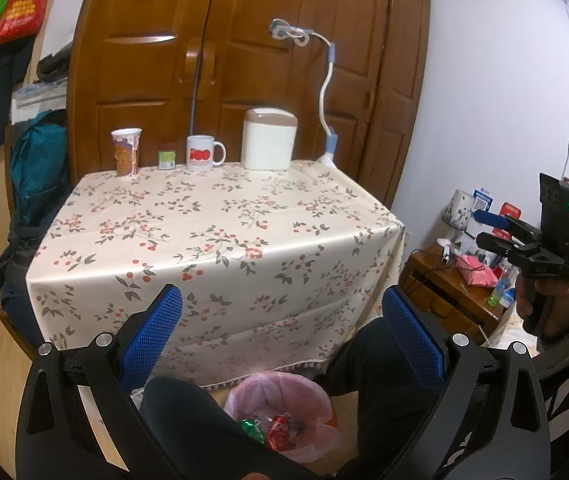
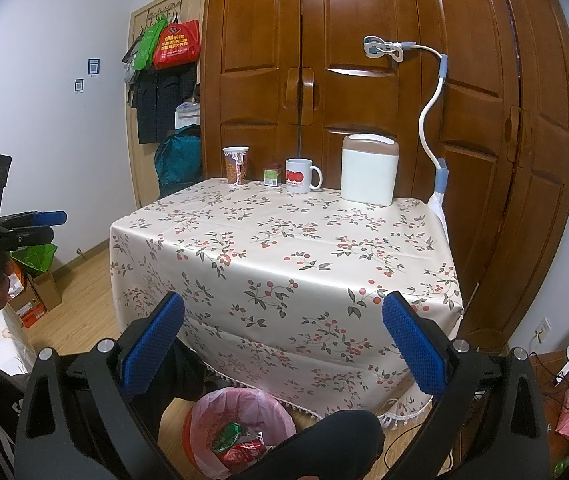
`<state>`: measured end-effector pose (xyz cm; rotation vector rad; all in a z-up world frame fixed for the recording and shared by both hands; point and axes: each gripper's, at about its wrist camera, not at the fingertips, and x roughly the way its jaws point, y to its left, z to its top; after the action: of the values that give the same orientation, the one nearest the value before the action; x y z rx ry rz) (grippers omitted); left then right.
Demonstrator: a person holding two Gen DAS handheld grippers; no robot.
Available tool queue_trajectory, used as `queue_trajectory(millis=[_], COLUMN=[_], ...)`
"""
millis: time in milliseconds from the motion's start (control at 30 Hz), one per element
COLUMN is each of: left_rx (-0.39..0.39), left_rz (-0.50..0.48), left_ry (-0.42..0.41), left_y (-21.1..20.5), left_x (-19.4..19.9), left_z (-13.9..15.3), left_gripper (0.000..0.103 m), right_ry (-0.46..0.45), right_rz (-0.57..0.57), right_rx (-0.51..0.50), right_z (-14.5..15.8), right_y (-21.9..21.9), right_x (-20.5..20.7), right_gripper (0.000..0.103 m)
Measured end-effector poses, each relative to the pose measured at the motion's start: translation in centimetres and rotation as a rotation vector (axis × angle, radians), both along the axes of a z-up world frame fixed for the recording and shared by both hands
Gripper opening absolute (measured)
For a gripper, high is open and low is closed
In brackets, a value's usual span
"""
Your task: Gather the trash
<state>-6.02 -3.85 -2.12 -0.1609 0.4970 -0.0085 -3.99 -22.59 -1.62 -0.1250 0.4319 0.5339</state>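
both of my tongs are spread wide and holding nothing: the left gripper point(image 1: 282, 334) and the right gripper point(image 2: 283, 334) hover over my knees at the near edge of the table with the cream cherry-print cloth point(image 1: 220, 236). the pink-lined trash bin point(image 2: 240, 428) sits at the lower centre of both frames, between my legs, with red and green wrappers already in it. i judge the printed paper cup point(image 1: 125, 152), at the cloth's far left corner, the likeliest trash left; i'd reach with the left, close around its middle, and lift straight up. the white mug with red print point(image 1: 203, 153) and small green-labelled jar point(image 1: 167, 156) stand just beside it, so approach from the open left edge.
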Motion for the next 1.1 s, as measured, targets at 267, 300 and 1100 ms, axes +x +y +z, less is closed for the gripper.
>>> queue_trajectory(millis=[267, 300, 1100], left_rx=[0.002, 0.002, 0.003], left_rz=[-0.008, -0.008, -0.015], left_ry=[-0.004, -0.003, -0.007], left_y=[0.24, 0.41, 0.52], left_x=[0.17, 0.24, 0.25], left_z=[0.37, 0.39, 0.43], left_gripper=[0.097, 0.097, 0.097], right_ry=[0.001, 0.001, -0.001], right_rz=[0.001, 0.001, 0.0], right_rx=[0.001, 0.002, 0.002], right_z=[0.12, 0.17, 0.07], right_y=[0.05, 0.07, -0.08], right_x=[0.05, 0.06, 0.04], right_gripper=[0.098, 0.098, 0.098])
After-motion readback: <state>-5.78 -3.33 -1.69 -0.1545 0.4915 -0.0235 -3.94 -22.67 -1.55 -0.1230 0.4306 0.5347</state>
